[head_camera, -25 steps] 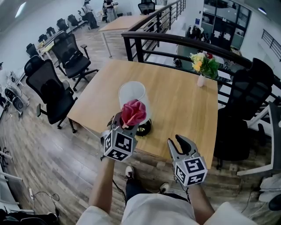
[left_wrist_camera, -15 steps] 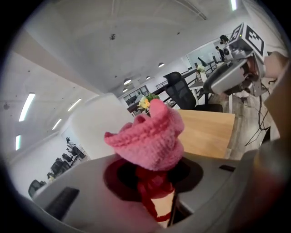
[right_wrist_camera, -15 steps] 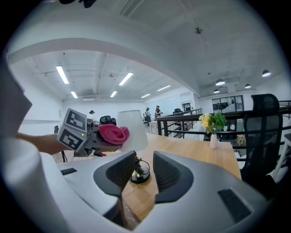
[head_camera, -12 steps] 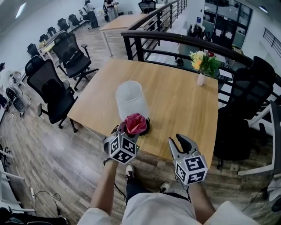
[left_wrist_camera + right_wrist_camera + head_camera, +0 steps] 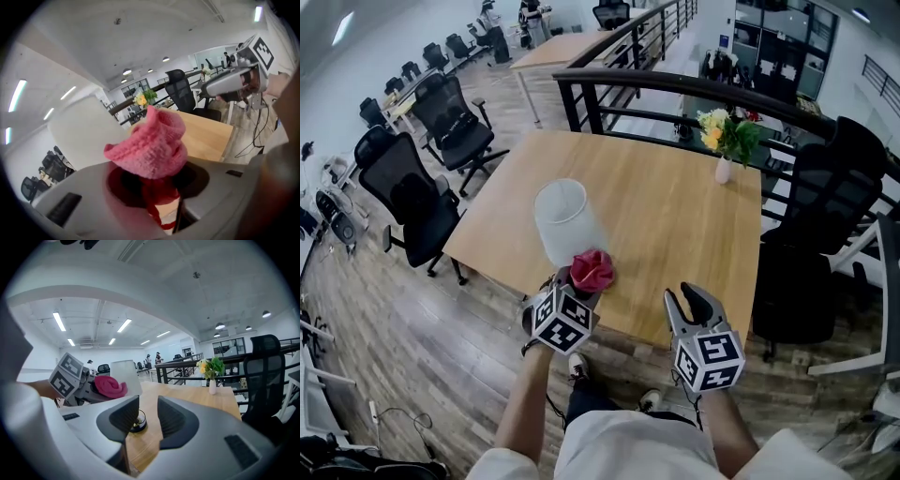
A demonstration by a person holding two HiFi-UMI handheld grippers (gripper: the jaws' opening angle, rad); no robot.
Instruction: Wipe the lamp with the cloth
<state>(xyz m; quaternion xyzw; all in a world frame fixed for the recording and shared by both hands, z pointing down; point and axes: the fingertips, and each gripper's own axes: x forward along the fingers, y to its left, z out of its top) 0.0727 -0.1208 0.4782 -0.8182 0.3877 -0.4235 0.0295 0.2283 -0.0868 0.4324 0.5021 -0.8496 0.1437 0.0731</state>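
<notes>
Two grippers were in your hands over the near edge of the wooden worktop (image 5: 675,216). Your left gripper (image 5: 579,291) had its fingers (image 5: 84,197) clamped on the bunched pink cloth (image 5: 592,270), which stood up out of them. The cloth sat low beside the lamp (image 5: 561,217), at about 5 o'clock from its white shade. Whether cloth and lamp touched could not be told. The lamp's black base (image 5: 137,423) rested on the worktop near your edge. Your right gripper (image 5: 691,302) hovered at about 3 o'clock from the left one, apart from the lamp, its fingers (image 5: 123,416) spread with nothing between them. At the worktop's 1 o'clock corner stood a vase of flowers (image 5: 724,159). Black office chairs (image 5: 412,202) stood on the floor at 9 o'clock.
</notes>
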